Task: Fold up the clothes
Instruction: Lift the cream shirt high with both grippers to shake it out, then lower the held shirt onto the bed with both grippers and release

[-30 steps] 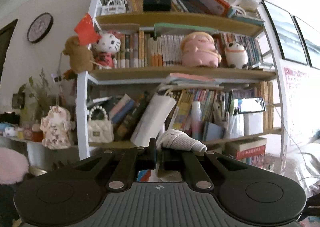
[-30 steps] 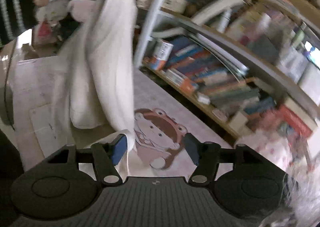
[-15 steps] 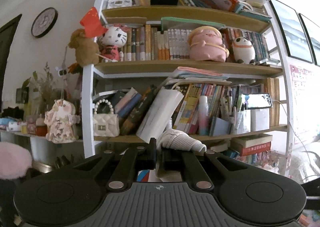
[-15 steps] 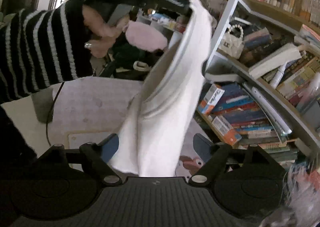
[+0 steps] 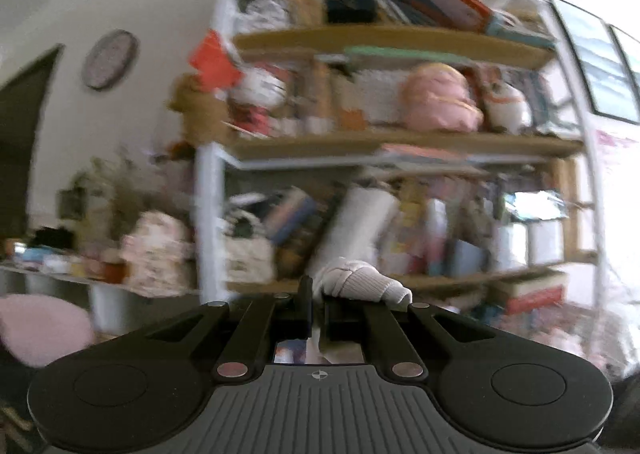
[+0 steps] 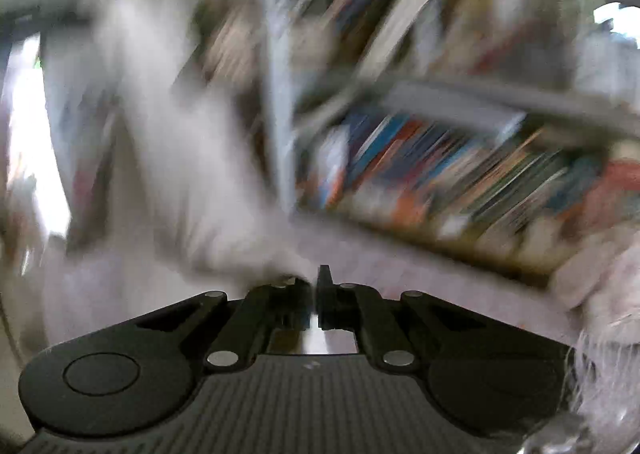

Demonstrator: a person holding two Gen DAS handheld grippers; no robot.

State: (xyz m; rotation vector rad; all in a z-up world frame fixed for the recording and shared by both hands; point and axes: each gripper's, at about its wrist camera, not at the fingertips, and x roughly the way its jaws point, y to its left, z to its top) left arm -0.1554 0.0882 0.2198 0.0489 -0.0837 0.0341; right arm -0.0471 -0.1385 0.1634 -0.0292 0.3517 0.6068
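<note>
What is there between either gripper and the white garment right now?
Nothing visible: the left gripper is shut on a ribbed end of the white garment, and the right gripper has closed at its blurred edge.

One white garment, two grippers, left gripper and right gripper, one bookshelf, one wall clock, two framed pictures, one pink plush

Ahead of me stands a crammed bookshelf holding a pink plush pig and a red flag; a round wall clock hangs left, framed pictures right.
</note>
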